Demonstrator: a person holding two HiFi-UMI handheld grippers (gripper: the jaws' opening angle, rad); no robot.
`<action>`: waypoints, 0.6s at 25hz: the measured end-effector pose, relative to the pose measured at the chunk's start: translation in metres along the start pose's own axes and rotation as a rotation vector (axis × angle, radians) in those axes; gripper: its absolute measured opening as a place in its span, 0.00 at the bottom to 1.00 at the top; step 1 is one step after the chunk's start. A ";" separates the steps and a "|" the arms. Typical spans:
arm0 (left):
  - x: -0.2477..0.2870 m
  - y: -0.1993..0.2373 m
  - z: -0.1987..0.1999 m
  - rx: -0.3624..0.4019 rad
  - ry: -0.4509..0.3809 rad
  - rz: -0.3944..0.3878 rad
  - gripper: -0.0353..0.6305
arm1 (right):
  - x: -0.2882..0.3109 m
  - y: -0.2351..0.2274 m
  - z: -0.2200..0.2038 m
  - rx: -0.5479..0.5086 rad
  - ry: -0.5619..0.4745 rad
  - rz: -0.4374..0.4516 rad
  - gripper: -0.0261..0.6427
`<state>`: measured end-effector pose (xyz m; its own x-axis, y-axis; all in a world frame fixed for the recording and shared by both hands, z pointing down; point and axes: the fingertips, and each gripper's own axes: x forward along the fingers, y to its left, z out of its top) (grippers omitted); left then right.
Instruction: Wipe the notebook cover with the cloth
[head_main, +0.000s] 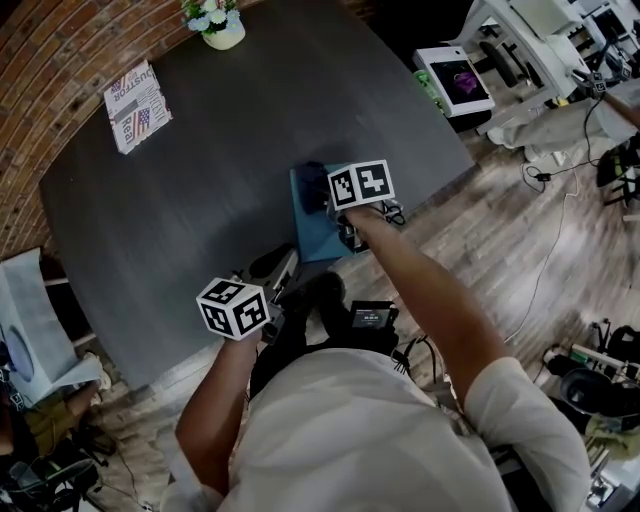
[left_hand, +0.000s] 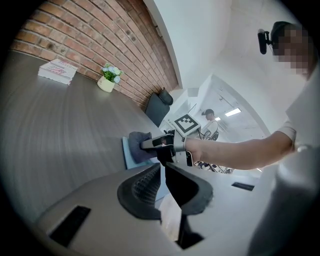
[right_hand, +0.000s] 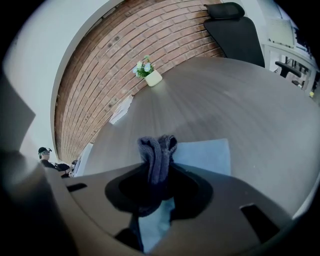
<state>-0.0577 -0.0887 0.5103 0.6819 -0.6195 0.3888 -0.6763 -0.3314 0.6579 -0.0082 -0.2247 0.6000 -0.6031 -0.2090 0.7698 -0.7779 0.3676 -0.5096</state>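
Observation:
A light blue notebook (head_main: 318, 232) lies flat near the front right edge of the dark table (head_main: 200, 190). My right gripper (head_main: 316, 193) is shut on a bunched dark grey cloth (head_main: 311, 176), which rests on the notebook's far part. In the right gripper view the cloth (right_hand: 157, 156) stands up between the jaws, with the notebook (right_hand: 207, 155) beneath and to the right. From the left gripper view I see the cloth (left_hand: 138, 145) pressed on the notebook (left_hand: 129, 156). My left gripper (head_main: 283, 268) hovers by the table's front edge, shut and holding nothing.
A printed book (head_main: 137, 105) lies at the table's far left, and a small flower pot (head_main: 222, 26) stands at the far edge. A black chair (right_hand: 232, 27) is beyond the table. A white box (head_main: 455, 80) sits to the right. Cables litter the wooden floor (head_main: 560, 250).

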 end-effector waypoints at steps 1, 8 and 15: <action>0.002 -0.001 0.000 0.001 0.002 -0.003 0.11 | -0.002 -0.003 0.000 0.003 -0.001 -0.003 0.22; 0.011 -0.010 -0.001 0.014 0.011 -0.026 0.11 | -0.013 -0.020 -0.002 0.018 -0.013 -0.025 0.22; 0.020 -0.017 -0.001 0.021 0.015 -0.040 0.11 | -0.026 -0.039 -0.004 0.035 -0.023 -0.054 0.22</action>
<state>-0.0320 -0.0950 0.5075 0.7124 -0.5949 0.3722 -0.6540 -0.3705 0.6596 0.0389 -0.2302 0.6014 -0.5640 -0.2484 0.7875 -0.8146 0.3235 -0.4814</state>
